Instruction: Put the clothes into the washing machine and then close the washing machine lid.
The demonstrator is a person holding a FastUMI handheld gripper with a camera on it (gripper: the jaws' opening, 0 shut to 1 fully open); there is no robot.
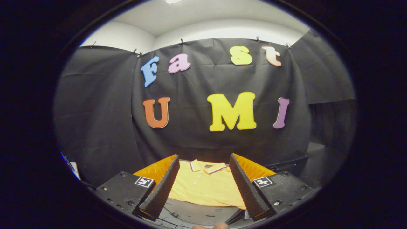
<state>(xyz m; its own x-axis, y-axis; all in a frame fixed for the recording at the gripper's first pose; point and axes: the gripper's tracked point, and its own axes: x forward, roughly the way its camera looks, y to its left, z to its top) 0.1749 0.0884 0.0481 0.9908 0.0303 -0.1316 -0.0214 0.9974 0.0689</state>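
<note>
A yellow polo shirt (203,186) with a white-trimmed collar lies flat on a grey surface (197,213), ahead of and below my fingers. My gripper (204,181) is open, its two ribbed black fingers (163,187) spread wide to either side of the shirt and touching nothing. The shirt shows in the gap between them, collar toward the far side.
The black cloth wall stands close behind the shirt. A dark box-like edge (286,165) sits beyond the right finger. A thin cable (170,218) runs over the grey surface near me, and a fingertip of a hand (211,226) shows at the bottom.
</note>
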